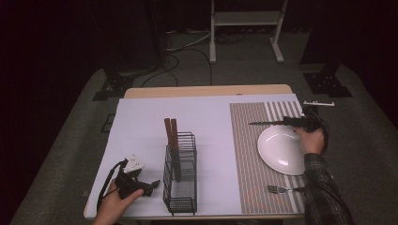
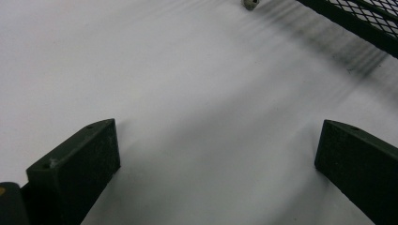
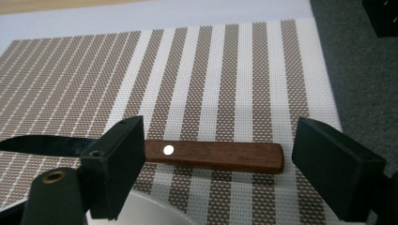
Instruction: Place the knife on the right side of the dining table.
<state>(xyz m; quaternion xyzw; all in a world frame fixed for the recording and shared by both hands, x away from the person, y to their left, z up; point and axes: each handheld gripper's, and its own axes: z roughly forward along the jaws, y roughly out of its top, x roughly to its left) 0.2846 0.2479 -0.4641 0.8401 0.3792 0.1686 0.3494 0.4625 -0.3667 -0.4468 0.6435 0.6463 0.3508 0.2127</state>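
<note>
table | rack | placemat | plate | fork | knife

A dim room with dark walls. Grey carpet covers the floor. A wooden table stands in the middle, and behind it a white metal stand with black cables nearby.

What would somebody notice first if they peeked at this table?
Probably the white plate on the striped placemat at the right, with a wooden-handled knife lying just beyond it between the open jaws of the right hand-held gripper. Near the middle stands a black wire rack with two more wooden handles sticking up.
</note>
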